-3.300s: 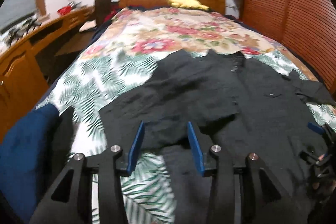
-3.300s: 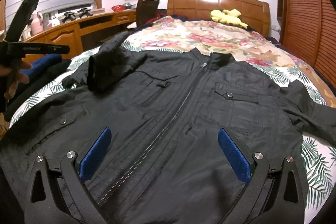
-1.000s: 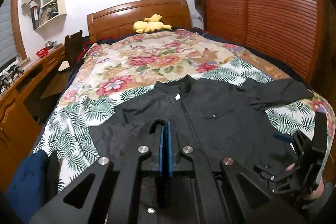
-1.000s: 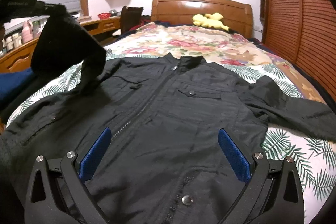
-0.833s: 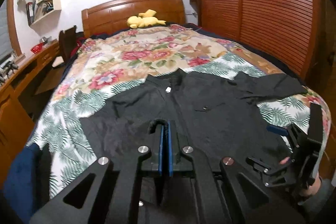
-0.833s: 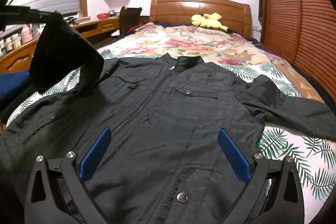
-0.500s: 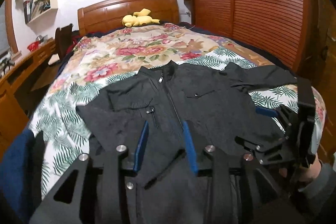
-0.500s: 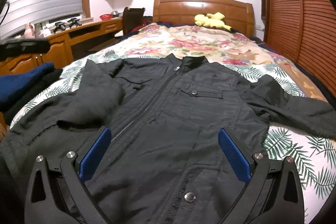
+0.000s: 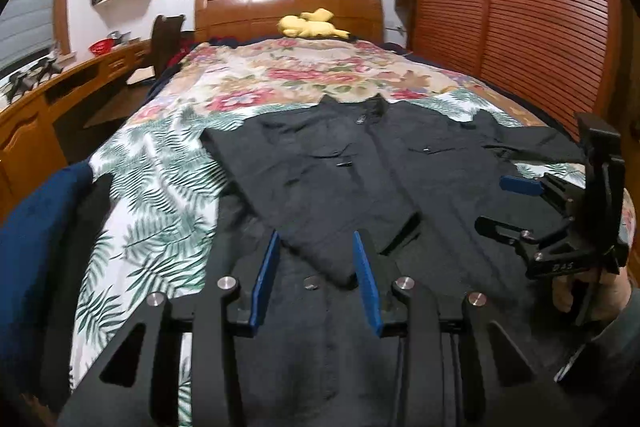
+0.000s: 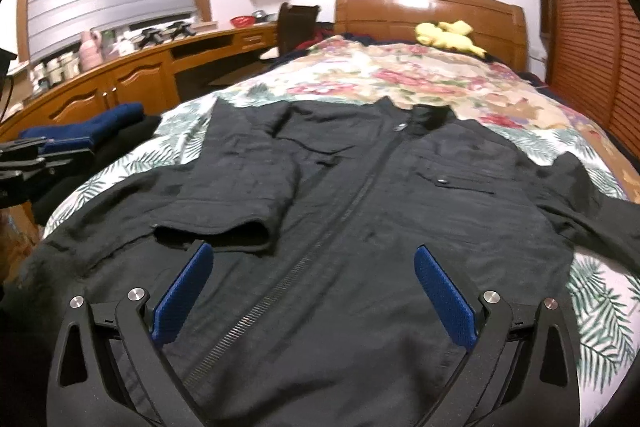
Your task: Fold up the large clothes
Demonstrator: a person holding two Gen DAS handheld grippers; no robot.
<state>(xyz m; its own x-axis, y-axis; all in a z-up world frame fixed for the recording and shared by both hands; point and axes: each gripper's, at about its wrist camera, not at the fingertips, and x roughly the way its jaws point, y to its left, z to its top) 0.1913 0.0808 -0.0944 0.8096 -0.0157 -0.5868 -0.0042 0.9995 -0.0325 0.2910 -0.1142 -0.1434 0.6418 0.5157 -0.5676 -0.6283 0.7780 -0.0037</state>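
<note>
A black zip jacket point(image 10: 360, 211) lies face up on the floral bedspread point(image 10: 400, 75). Its left sleeve point(image 10: 240, 187) is folded across the chest, cuff point(image 10: 216, 231) near the hem. The right sleeve point(image 10: 592, 211) still stretches out to the right. My left gripper point(image 9: 316, 283) is open and empty just above the folded cuff point(image 9: 360, 251). My right gripper point(image 10: 312, 291) is wide open and empty over the jacket's lower front; it also shows in the left wrist view point(image 9: 560, 227).
A pile of dark blue and black clothes point(image 10: 88, 131) sits at the bed's left edge point(image 9: 36, 235). A wooden desk point(image 10: 132, 83) runs along the left wall. A yellow plush toy point(image 10: 448, 33) lies by the headboard. A wooden slatted wardrobe point(image 9: 520, 27) stands on the right.
My left gripper carried the left sleeve over the jacket's chest, opened and let it go. The sleeve now lies flat across the front. My right gripper stayed open.
</note>
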